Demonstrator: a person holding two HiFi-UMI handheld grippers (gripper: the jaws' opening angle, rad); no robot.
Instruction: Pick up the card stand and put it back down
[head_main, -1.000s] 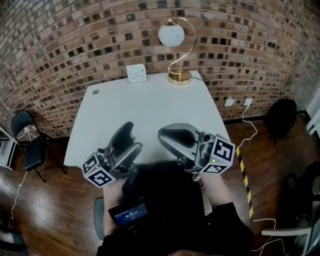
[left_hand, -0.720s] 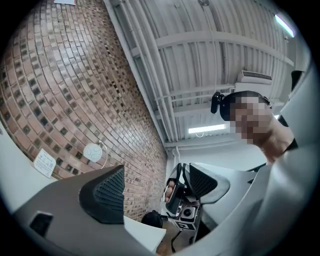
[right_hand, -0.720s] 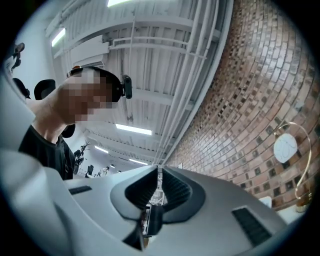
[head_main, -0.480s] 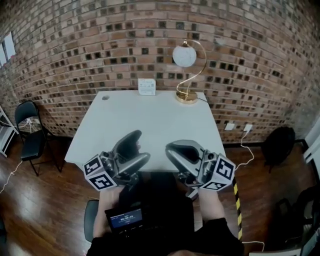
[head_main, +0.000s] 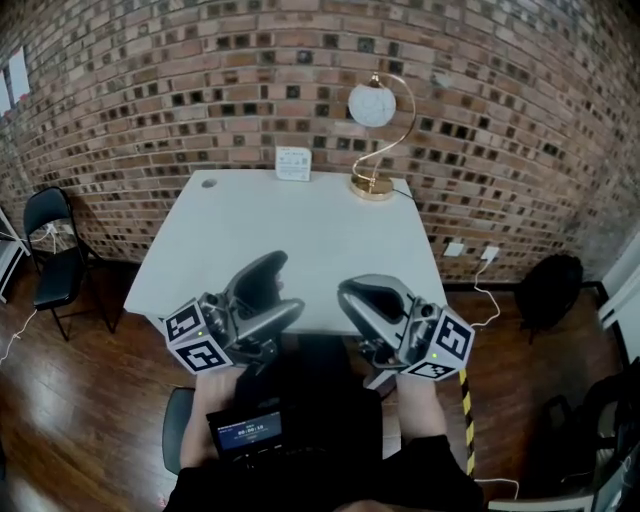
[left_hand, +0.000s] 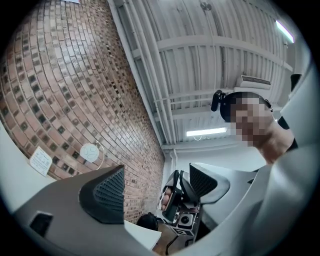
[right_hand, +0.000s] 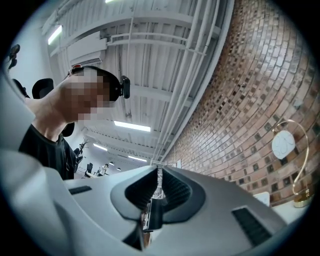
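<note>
The card stand, a small white card in a holder, stands at the table's far edge by the brick wall; it also shows small in the left gripper view. Both grippers hover over the near edge of the white table, far from the stand and tilted upward. My left gripper is open and empty, its ribbed pads well apart. My right gripper has just been closing. Its pads now almost meet with nothing between them.
A gold lamp with a white globe stands right of the card stand. A black folding chair is left of the table and a dark bag lies on the floor to its right. A small screen sits at my chest.
Both grippers have shifted slightly forward over the table's near edge. The head view has swung, so the table sits lower and more of the brick wall shows.
</note>
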